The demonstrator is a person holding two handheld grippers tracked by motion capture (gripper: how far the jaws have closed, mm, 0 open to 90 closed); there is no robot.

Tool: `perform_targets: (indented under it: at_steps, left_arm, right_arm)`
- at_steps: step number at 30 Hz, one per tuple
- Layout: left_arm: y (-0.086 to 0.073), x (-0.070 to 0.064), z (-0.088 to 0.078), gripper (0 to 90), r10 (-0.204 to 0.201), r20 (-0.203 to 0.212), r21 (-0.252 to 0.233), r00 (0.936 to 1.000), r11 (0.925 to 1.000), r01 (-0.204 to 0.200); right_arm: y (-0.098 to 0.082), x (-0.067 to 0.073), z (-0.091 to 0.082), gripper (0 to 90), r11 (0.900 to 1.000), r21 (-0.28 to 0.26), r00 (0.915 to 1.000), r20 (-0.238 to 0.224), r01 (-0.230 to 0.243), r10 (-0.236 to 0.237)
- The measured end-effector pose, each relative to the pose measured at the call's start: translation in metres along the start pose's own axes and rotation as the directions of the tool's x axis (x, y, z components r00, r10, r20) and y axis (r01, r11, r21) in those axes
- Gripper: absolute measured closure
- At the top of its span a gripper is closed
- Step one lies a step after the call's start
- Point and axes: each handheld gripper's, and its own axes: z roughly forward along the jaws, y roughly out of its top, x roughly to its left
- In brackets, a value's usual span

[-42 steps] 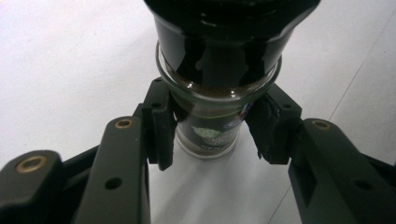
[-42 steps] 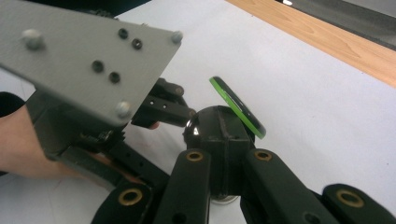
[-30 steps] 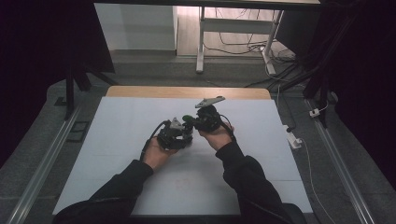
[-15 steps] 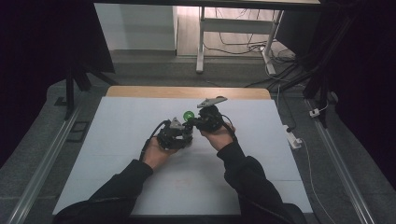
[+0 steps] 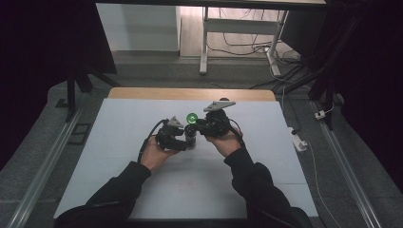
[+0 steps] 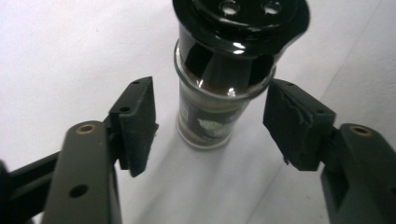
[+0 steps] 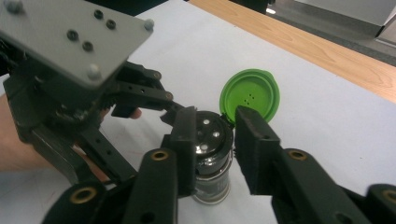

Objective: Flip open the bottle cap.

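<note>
Spice jar [image 7: 212,158], upright, green flip lid [image 7: 251,95] open
Black sifter top, dark contents; left gripper [image 6: 210,123] and right gripper [image 7: 212,135] both just opened, pads clear.

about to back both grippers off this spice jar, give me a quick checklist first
1. Spice jar upright on the white table: ok.
2. Left gripper let go: ok; its jaws have just been opening, and the fingers stand clear either side of the glass.
3. Right gripper let go: cannot tell; its jaws have just been opening around the black shaker top, but any gap at the fingers is hard to see.
4. Green flip lid open, holes exposed: ok.
5. Lid clear of the right fingers: not ok, it sits right at a fingertip.
</note>
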Motion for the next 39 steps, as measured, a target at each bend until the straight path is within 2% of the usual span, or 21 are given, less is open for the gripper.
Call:
perform_targets:
  at_steps: [2, 5, 10, 15, 21, 24, 29, 34, 39]
  left_arm:
    - [-0.002, -0.001, -0.004, 28.9, 0.003, 0.001, 0.011, 1.0000, 0.9999, -0.003]
    - [-0.005, -0.002, -0.011, 24.8, -0.011, 0.033, 0.025, 0.9994, 0.9996, 0.010]
    - [-0.007, -0.004, -0.020, 20.9, -0.024, 0.050, 0.027, 0.9985, 0.9994, 0.023]
    - [-0.007, -0.003, -0.030, 18.2, -0.079, 0.106, 0.039, 0.9913, 0.9964, 0.075]
    - [-0.015, -0.004, -0.047, 11.7, -0.090, 0.119, 0.040, 0.9888, 0.9955, 0.086]
    - [-0.021, -0.005, -0.055, 9.5, -0.087, 0.108, 0.045, 0.9904, 0.9956, 0.082]
    - [-0.033, -0.005, -0.070, 6.3, -0.108, 0.123, 0.031, 0.9865, 0.9940, 0.105]
    - [-0.043, -0.008, -0.085, 3.2, -0.107, 0.109, 0.013, 0.9882, 0.9943, 0.106]
    - [-0.052, -0.013, -0.100, 1.2, -0.103, 0.089, -0.001, 0.9907, 0.9946, 0.104]
  right_arm:
    - [-0.001, 0.001, -0.003, 62.8, 1.000, -0.002, 1.0000, 0.005, -0.002, 0.002]
    - [-0.003, 0.001, -0.007, 56.2, 1.000, -0.003, 0.9999, 0.008, -0.008, 0.008]
    - [-0.008, 0.001, -0.014, 44.4, 1.000, -0.013, 0.9997, 0.005, -0.022, 0.022]
    - [-0.013, 0.001, -0.021, 35.5, 0.999, -0.013, 0.9989, -0.005, -0.047, 0.046]
    - [-0.018, 0.004, -0.026, 22.7, 0.999, 0.007, 0.9988, -0.019, -0.046, 0.046]
    - [-0.021, 0.006, -0.028, 17.1, 0.999, 0.016, 0.9985, -0.034, -0.043, 0.044]
    - [-0.027, 0.010, -0.032, 10.4, 0.999, 0.037, 0.9990, -0.037, -0.023, 0.024]
    - [-0.034, 0.012, -0.039, 5.4, 0.998, 0.050, 0.9981, -0.055, -0.023, 0.026]
    - [-0.043, 0.014, -0.048, 0.0, 0.999, 0.037, 0.9983, -0.051, -0.026, 0.028]
